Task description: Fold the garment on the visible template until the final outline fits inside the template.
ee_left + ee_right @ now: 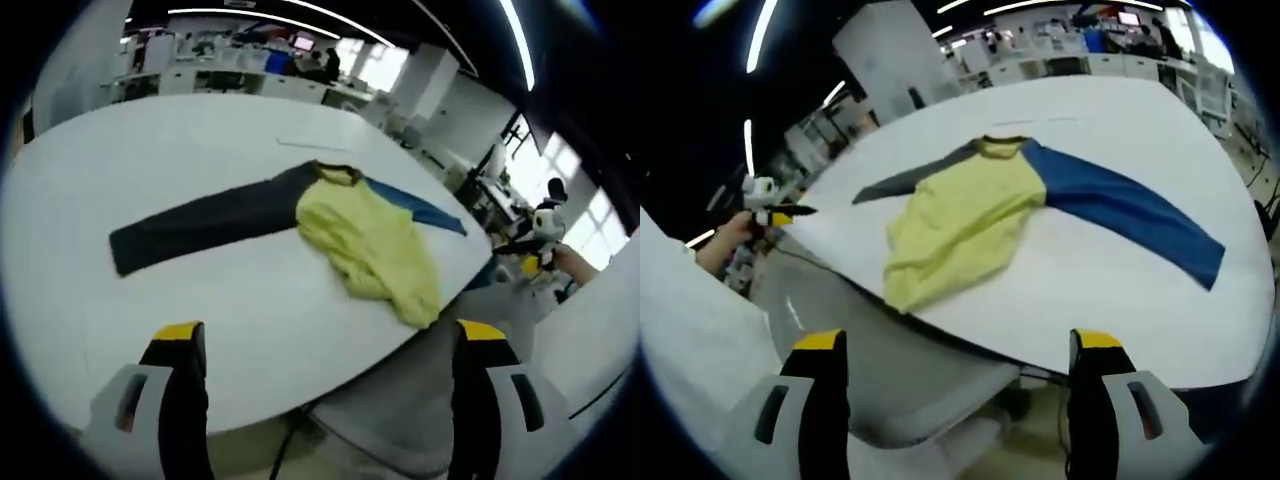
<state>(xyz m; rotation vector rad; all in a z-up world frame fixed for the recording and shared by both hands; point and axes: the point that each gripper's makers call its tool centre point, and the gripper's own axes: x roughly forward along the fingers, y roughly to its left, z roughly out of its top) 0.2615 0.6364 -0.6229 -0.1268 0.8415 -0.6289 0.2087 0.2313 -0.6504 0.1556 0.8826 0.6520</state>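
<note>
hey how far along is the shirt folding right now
Barely started. Done: the shirt lies on the white table, blue sleeve and dark sleeve spread out, yellow body rumpled. In hand: nothing; the left tongs and right tongs hang open, off the table. Left: all the folds. I can't make out a template.

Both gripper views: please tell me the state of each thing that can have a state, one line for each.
Shirt: unfolded, flat on the table, hem near the edge.
Grey sleeve: spread straight out.
Blue sleeve: spread straight out.
Left gripper: open, holds nothing, off the table.
Right gripper: open, holds nothing, off the table.
</note>
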